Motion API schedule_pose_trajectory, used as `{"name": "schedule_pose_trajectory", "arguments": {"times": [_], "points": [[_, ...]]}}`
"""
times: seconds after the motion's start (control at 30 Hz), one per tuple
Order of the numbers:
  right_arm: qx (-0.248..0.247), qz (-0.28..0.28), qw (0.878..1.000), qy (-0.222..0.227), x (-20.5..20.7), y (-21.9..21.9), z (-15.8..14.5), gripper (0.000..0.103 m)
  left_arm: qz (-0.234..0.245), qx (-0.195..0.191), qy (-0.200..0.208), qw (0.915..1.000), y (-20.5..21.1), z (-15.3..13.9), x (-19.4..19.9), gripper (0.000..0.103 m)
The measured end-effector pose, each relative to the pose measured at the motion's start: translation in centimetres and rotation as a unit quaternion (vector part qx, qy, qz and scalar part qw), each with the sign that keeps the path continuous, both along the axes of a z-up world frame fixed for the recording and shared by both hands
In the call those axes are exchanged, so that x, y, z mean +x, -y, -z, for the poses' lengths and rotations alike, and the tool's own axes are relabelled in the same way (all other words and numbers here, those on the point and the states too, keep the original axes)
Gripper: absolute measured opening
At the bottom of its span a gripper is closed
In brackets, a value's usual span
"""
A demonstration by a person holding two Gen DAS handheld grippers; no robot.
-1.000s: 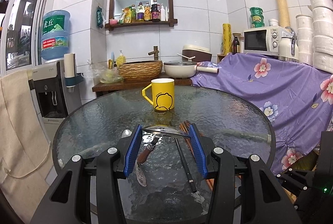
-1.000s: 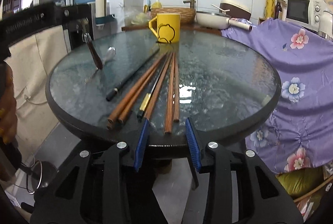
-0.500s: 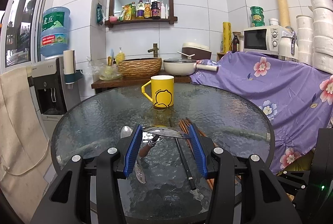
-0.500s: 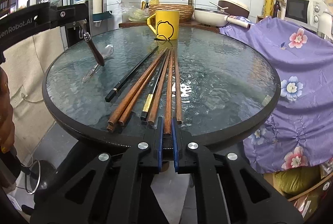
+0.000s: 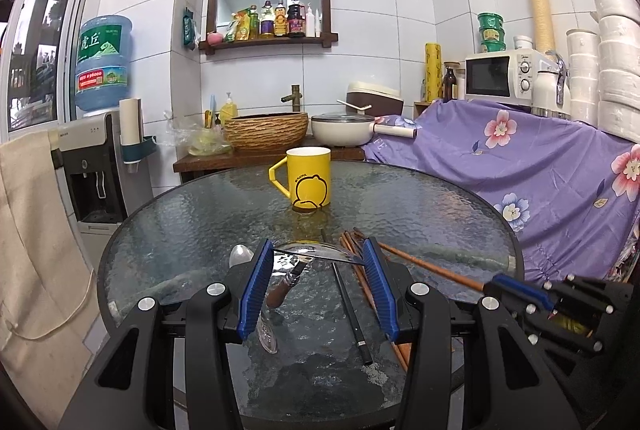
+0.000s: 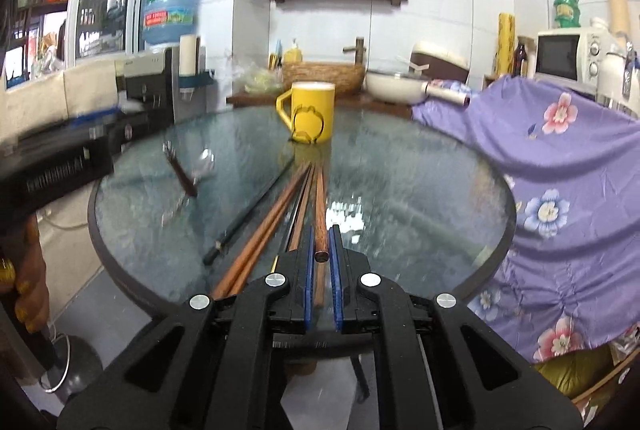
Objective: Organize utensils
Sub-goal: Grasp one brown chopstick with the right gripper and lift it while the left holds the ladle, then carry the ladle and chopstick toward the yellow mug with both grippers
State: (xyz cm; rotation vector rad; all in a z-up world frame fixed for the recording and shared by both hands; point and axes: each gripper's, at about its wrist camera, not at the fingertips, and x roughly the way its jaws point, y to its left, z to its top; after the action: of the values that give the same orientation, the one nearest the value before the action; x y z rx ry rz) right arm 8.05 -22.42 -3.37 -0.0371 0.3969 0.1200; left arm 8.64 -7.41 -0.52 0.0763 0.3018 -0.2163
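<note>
We are barely started: the yellow mug [image 5: 307, 177] looks empty. Our right gripper [image 6: 321, 262] pinches one brown chopstick [image 6: 320, 214]; our left gripper [image 5: 318, 272] holds a spoon [image 5: 316, 252] crosswise, the other chopsticks [image 6: 256, 238] on the desk [image 6: 420, 190].

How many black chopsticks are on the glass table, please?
2: one black chopstick lies alone, left of the brown bundle; the gold-banded chopstick lies within that bundle. More could be hidden beneath.

Long brown wooden chopsticks [image 6: 256, 246] and a black chopstick [image 6: 248, 214] are lying bundled, pointing toward a yellow ceramic mug [image 6: 312, 112] standing upright near the far edge.
</note>
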Motion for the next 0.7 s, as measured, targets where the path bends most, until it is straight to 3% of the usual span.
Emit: {"name": "schedule_pose_trajectory", "arguments": {"times": [0.23, 0.7], "points": [[-0.008, -0.002, 0.998, 0.062, 0.4, 0.0, -2.6, 0.008, 0.0, -0.002, -0.001, 1.0, 0.1, -0.1, 0.1, 0.045], [-0.022, -0.02, 0.991, 0.13, 2.9, -0.7, -7.2, 0.008, 0.009, -0.003, 0.001, 1.0, 0.8, -1.4, 0.5, 0.045]]}}
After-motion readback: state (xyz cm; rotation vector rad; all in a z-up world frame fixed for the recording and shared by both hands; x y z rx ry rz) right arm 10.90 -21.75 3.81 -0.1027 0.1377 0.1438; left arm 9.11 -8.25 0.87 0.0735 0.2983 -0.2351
